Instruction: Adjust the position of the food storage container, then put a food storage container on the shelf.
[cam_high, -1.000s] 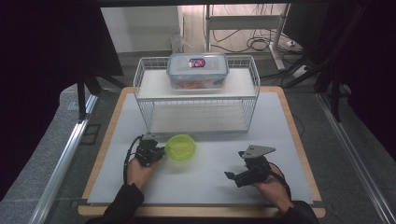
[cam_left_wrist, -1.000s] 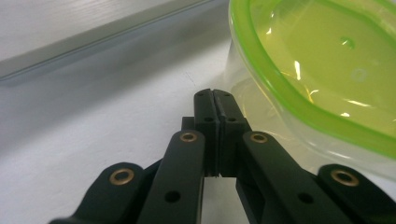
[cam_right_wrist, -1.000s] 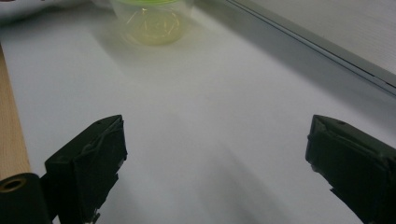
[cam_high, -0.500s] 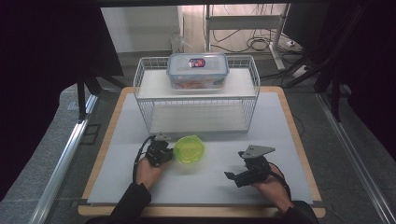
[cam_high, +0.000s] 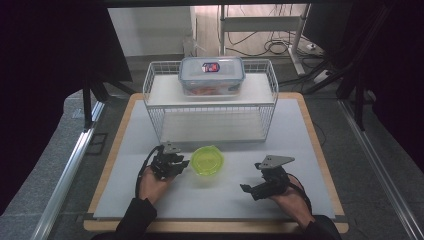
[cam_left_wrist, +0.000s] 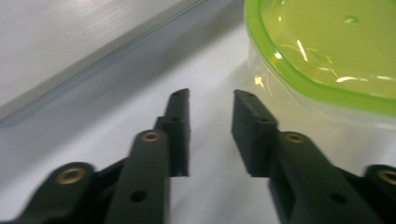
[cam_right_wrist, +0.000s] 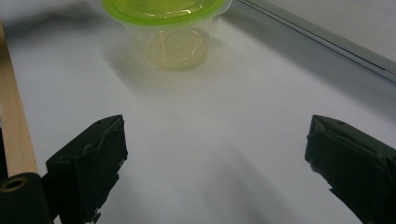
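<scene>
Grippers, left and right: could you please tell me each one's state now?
Left gripper: jaws just opening, nothing between them, beside the green-lidded clear plastic container.
Right gripper: open, empty.

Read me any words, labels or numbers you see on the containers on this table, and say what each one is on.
Sticker on the lid of the clear storage box on the wire rack: red and dark, too small and blurred to read.
Green-lidded cup on the table: no text in the high view or in either gripper view.
No other writing is legible.
</scene>
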